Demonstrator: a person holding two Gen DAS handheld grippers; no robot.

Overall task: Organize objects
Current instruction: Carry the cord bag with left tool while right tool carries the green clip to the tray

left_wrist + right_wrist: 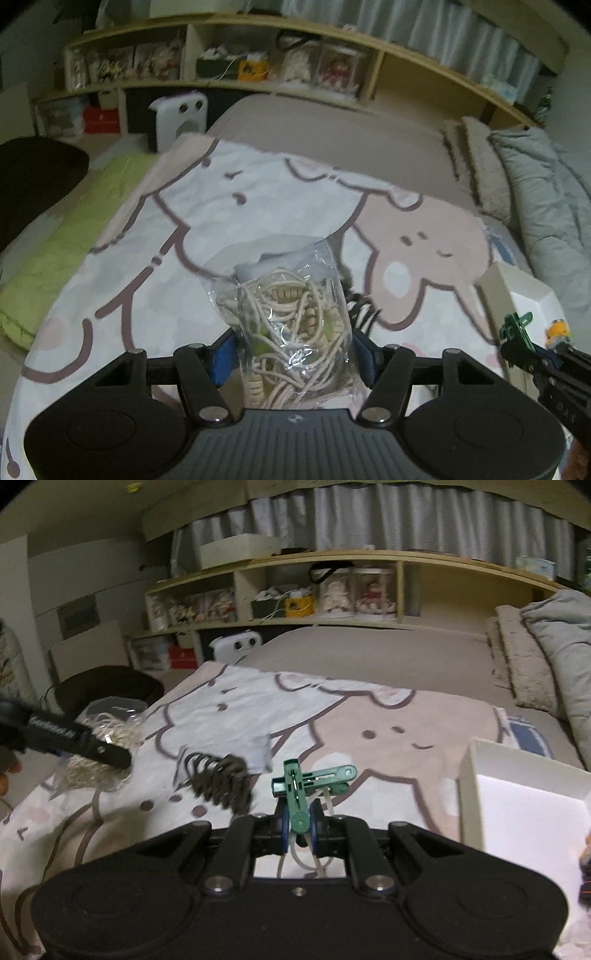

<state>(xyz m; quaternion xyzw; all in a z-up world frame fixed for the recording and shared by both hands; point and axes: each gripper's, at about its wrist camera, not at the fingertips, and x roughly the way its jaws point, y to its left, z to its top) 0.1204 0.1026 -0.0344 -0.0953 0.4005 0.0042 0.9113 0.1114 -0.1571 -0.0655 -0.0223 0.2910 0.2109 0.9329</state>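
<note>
Clear plastic crinkles between the blue pads of the left gripper in the left wrist view: a bag of cream cords is pinched there, held above the cartoon-print blanket. Ahead of the bag the blanket lies bare up to its far edge, where plain taupe bedding runs on to the wooden shelf. At the right edge stands the corner of a white box, with the right gripper just in front of it carrying a green clip.

From the right wrist view, the right gripper is pressed together on the green clip, which stands up between the pads. A dark coiled item lies on the blanket just left of it. The white box sits open at right, its near wall close by. Between clip and box the blanket is bare. The left gripper shows at far left with its bag.
</note>
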